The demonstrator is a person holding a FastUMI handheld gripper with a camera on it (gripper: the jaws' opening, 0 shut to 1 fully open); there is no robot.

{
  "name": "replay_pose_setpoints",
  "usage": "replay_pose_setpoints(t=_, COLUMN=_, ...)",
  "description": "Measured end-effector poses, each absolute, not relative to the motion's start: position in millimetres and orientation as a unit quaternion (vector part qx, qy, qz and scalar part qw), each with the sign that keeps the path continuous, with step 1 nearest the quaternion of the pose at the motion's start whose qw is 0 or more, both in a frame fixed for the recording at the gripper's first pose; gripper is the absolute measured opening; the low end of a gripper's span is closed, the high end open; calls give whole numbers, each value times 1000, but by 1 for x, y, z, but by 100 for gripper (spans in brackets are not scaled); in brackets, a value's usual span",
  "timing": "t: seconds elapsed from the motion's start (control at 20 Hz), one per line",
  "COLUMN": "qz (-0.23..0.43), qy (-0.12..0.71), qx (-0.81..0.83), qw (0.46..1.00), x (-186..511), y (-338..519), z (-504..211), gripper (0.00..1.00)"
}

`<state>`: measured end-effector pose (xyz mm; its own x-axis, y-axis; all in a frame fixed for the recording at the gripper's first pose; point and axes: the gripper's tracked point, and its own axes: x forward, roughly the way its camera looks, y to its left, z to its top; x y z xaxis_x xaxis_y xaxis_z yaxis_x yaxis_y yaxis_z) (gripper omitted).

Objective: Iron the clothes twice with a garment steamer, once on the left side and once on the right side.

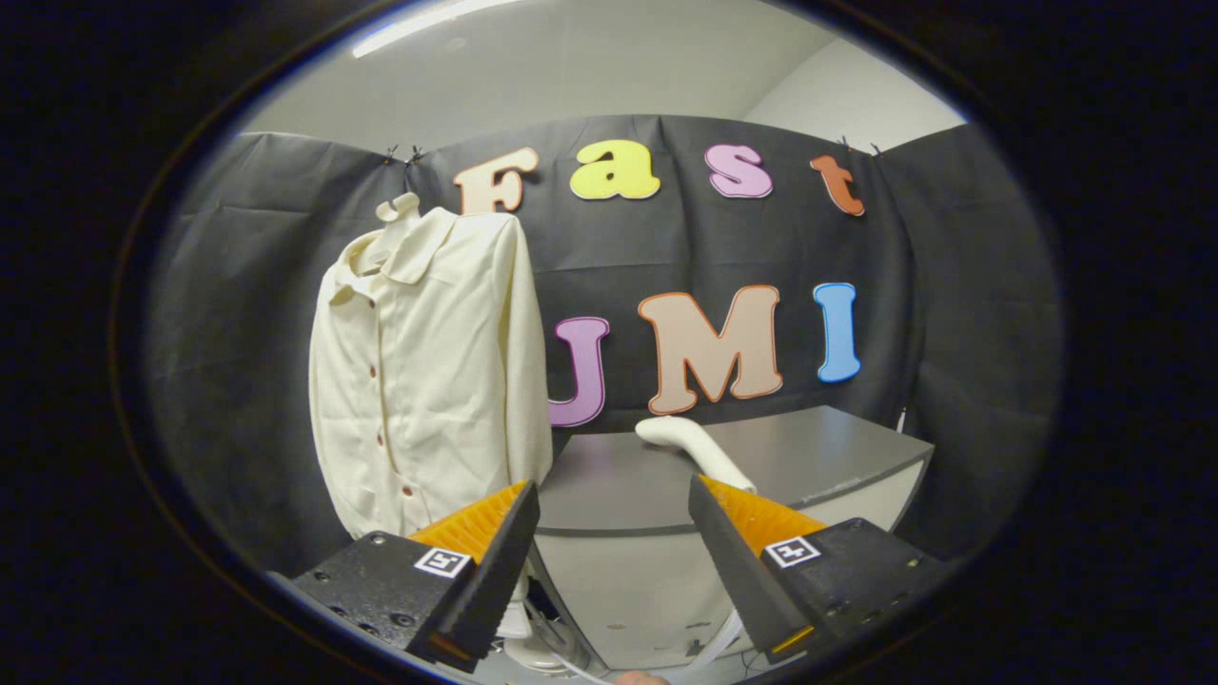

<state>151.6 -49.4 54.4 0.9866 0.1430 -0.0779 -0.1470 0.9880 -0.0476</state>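
The one camera rides on the gripper (614, 533) and looks forward along its jaws, which stand apart with nothing between them. It faces the booth's black cloth wall (952, 285) roughly level, from a little way off. The grey tabletop (618, 485) lies just beyond the jaws, and the cream shirt (428, 371) hangs ahead of the left jaw.

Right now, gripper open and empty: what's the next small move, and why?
Probably ease forward and slightly right to bracket the steamer handle. The gripper is open and holds nothing; the steamer lies on the grey table just beyond the fingers, and the shirt hangs untouched.
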Motion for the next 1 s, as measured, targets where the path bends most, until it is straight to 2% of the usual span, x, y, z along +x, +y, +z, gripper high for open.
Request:
replay_pose_setpoints(t=0.45, qz=28, qy=91, qx=-69, qw=993, x=267, y=-94, z=70, gripper=97)
replay_pose_setpoints(t=0.9, qz=44, qy=265, qx=-31, qw=963, x=359, y=-105, z=38, gripper=97)
replay_pose_setpoints(t=1.0, qz=38, qy=268, qx=-52, qw=961, x=375, y=-108, z=35, gripper=97)
